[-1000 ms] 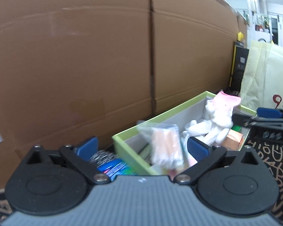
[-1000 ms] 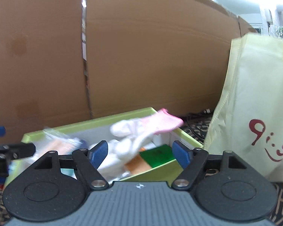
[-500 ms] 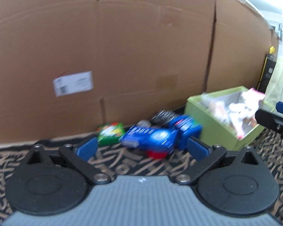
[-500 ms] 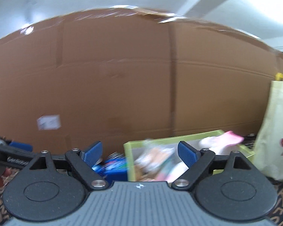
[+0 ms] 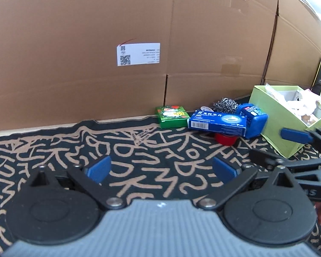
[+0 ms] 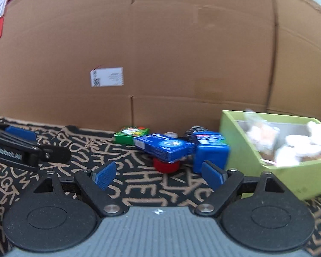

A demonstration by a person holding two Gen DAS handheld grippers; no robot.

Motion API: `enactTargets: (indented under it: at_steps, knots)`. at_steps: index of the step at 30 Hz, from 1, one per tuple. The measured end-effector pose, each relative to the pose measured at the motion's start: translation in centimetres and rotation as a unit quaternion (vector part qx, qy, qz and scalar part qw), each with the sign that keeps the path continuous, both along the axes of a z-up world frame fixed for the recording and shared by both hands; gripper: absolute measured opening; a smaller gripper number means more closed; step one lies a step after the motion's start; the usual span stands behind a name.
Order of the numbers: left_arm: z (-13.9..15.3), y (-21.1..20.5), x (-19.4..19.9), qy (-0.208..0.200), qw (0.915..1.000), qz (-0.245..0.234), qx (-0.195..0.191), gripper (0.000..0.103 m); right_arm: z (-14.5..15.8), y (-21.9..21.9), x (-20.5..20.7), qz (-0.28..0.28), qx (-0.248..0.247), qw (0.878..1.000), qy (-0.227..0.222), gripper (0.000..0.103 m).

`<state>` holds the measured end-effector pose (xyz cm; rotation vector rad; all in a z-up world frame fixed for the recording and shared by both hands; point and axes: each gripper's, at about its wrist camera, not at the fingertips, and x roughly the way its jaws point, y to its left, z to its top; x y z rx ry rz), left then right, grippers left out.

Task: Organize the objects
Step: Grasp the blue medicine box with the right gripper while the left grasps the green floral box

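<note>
A light green box [image 5: 289, 126] [image 6: 241, 150] holds white plush and packets. Left of it on the patterned mat lie a long blue carton [image 5: 218, 123] [image 6: 163, 146] resting on a red cap [image 5: 224, 139] [image 6: 165, 166], a blue pack [image 5: 254, 120] [image 6: 210, 150], a green box [image 5: 172, 115] [image 6: 131, 135] and a steel scourer [image 5: 225, 105]. My left gripper [image 5: 161, 169] is open and empty, well short of the pile. My right gripper [image 6: 158, 174] is open and empty, just in front of the red cap.
A tall cardboard wall [image 5: 139, 42] with a white label [image 5: 138, 53] stands behind everything. The black and tan mat [image 5: 139, 147] covers the floor. The right gripper [image 5: 299, 150] shows at the left view's right edge; the left gripper [image 6: 21, 147] shows at the right view's left.
Both grippers have pulled back and swung left from the green box. The pile of blue and green packages has come into view ahead of them. Both stayed open.
</note>
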<state>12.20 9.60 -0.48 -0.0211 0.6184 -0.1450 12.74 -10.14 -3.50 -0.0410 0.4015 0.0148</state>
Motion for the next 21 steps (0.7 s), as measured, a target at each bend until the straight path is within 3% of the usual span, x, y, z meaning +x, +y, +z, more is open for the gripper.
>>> enactTargets:
  at_steps: [6, 14, 18, 21]
  knots:
    - [0.1, 0.6, 2.7, 0.002, 1.0, 0.005, -0.004, 0.103, -0.4, 0.6, 6.1, 0.045, -0.048, 0.998, 0.022, 0.09]
    - [0.3, -0.9, 9.5, 0.011, 0.9995, -0.004, -0.03, 0.103, -1.9, 0.2, 13.6, 0.07, -0.068, 0.991, 0.086, 0.089]
    - [-0.8, -2.6, 13.4, 0.018, 0.9995, -0.003, -0.026, 0.103, -2.2, 0.1, 12.4, 0.045, -0.081, 0.992, 0.082, 0.066]
    - [-2.0, -4.1, 15.9, 0.027, 0.9996, 0.0, -0.01, 0.103, -1.9, 0.0, 9.7, 0.044, -0.063, 0.994, 0.077, 0.066]
